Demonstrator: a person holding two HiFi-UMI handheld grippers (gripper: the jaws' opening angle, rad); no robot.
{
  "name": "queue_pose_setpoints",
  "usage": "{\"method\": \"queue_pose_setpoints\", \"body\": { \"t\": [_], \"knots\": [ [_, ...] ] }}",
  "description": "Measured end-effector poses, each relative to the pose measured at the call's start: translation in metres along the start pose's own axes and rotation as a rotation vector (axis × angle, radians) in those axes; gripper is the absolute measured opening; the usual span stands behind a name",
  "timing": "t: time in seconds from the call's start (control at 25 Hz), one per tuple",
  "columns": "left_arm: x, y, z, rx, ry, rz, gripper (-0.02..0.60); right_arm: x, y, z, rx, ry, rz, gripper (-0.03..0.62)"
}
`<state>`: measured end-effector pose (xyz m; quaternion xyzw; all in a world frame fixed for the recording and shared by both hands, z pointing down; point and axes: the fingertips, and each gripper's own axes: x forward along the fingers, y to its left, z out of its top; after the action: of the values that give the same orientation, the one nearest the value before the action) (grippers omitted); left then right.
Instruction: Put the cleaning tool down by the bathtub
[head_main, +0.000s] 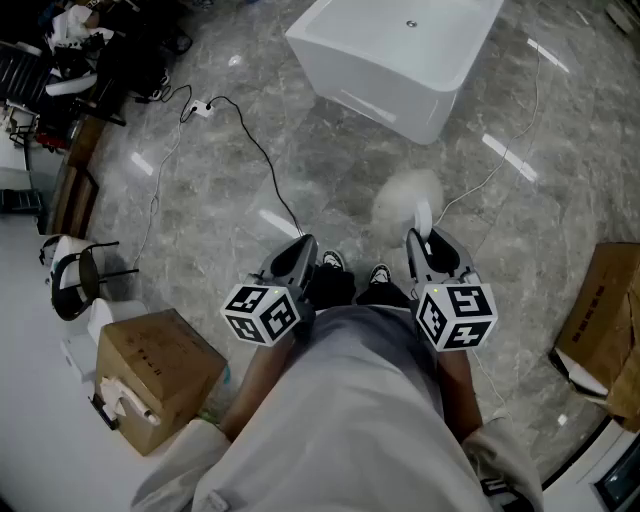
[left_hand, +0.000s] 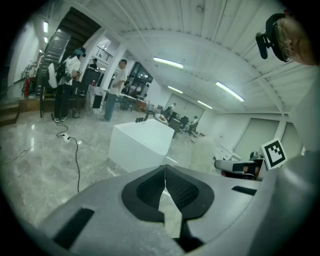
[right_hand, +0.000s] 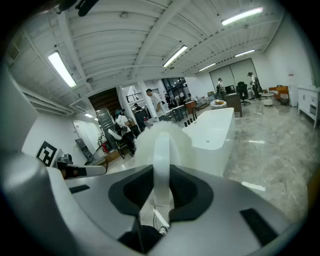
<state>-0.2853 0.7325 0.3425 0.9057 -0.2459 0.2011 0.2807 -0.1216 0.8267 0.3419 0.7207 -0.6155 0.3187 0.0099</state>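
On the grey marbled floor (head_main: 330, 165) at the far left sits a brown cardboard box (head_main: 155, 375), and a black cable (head_main: 255, 150) snakes from a plug block toward the person's feet. Next comes the left gripper (head_main: 303, 243), held low at waist height with its marker cube toward the body and its tips aimed forward. Its two dark pads meet at the front, closed with nothing between them. The person's shoes (head_main: 332, 262) show between the two tools.

To the right, the right gripper (head_main: 417, 240) is held level with the other and points the same way, a bare forearm running back from under its cube. Its jaws are clamped on the cleaning tool (right_hand: 161, 150). The tool is a flat, pale white handle standing upright between the pads, topped by a soft, fluffy white head like a duster. From above, the head looks like a blurred, cloudy puff just beyond the jaw tips, held off the floor.

The white bathtub (head_main: 400, 60) stands farther ahead, clearly apart from the tool. It is a smooth, box-sided tub with a small fitting in its basin. At the far right edge lies a second cardboard box (head_main: 605, 320).
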Motion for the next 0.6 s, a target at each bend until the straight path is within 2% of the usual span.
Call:
{"method": "queue_pose_setpoints", "body": {
  "t": [0.2, 0.6],
  "knots": [
    [0.003, -0.008, -0.010, 0.005, 0.043, -0.025, 0.009, -0.002, -0.009, -0.006, -0.014, 0.013, -0.006, 0.089],
    [0.025, 0.001, -0.003, -0.005, 0.076, 0.002, 0.009, 0.010, -0.014, 0.004, -0.014, 0.015, -0.005, 0.089]
  ]
}}
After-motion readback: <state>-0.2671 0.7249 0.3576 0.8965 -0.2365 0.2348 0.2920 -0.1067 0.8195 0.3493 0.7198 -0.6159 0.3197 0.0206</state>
